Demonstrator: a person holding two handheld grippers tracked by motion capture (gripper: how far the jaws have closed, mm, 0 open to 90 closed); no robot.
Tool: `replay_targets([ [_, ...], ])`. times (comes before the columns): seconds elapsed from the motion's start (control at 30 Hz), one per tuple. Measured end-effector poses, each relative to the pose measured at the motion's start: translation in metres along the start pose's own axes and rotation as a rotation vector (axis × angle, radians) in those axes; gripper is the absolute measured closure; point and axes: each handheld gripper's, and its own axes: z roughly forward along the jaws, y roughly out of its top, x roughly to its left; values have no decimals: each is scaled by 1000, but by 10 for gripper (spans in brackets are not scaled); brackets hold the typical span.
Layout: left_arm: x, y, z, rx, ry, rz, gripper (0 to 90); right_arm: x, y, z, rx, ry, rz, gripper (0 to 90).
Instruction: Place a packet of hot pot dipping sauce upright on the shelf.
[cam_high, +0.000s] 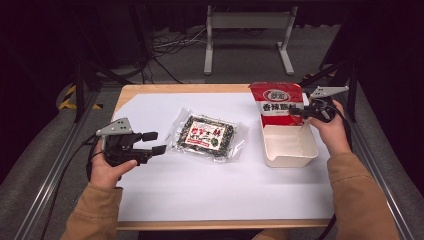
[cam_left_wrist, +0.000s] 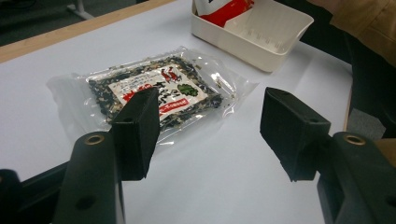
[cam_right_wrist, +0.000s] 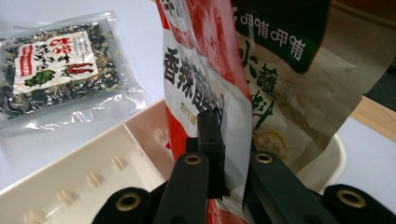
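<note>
Working across the wooden bench (cam_high: 150, 91) with its white paper cover (cam_high: 210, 190), we take the step in hand to be settling the tall red-and-white snack pouch (cam_high: 276, 104) into the cream plastic rectangular bin (cam_high: 290, 147) at the right side. To do this well, we judge that the pouch should go down straight, its lower edge guided to the bin floor against the far wall, and that the grip should only be let go once the pouch leans steadily; a second pouch, beige with green print (cam_right_wrist: 299, 79), stands just behind it in the right gripper view, so we should keep the two from snagging.

Next in size, the flat clear packet of dark seaweed mix with a red-and-white label (cam_high: 209, 136) lies on the paper between our two hands, well apart from the bin and untouched.

Our right hand-held gripper (cam_high: 306, 112) is clenched on the red pouch, its jaws pinching the pouch's side edge above the bin, so the pouch rises upright from between them.

Our left hand-held gripper (cam_high: 154, 142) is released, jaws standing apart with nothing between them; it hovers just beside the seaweed packet's near-left edge, pointing toward it, which lies straight ahead of its jaws.
</note>
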Motion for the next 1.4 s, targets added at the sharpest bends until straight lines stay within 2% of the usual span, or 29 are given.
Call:
replay_targets([
  [0.17, 0, 0, 0, 1, -2, -5, 382, 0, -3, 2, 40, -14, 22, 888],
  [0.47, 0, 0, 2, 5, -7, -5, 381, 2, -6, 6, 121, -48, 27, 881],
  [0.67, 0, 0, 2, 7, -9, -5, 380, 1, -11, 8, 105, -50, 54, 882],
  [0.73, 0, 0, 2, 8, -8, -4, 380, 1, -13, 10, 132, -68, 48, 882],
  [0.87, 0, -1, 2, 9, -7, -7, 380, 3, -12, 10, 143, -82, 51, 882],
  [1.07, 1, 0, 1, 7, -6, 2, 380, 10, -6, 18, 241, -141, -21, 882],
  [1.23, 1, -1, 1, 7, -7, -13, 379, 9, -7, 17, 236, -137, 9, 877],
  [1.33, 2, -1, 1, 9, -4, -4, 379, 8, -7, 17, 230, -132, 14, 863],
  [1.37, 3, -1, 1, 8, -4, -2, 379, 7, -8, 16, 215, -133, 14, 807],
  [1.4, 3, -1, 1, 8, -4, -2, 379, 7, -8, 16, 215, -133, 14, 807],
])
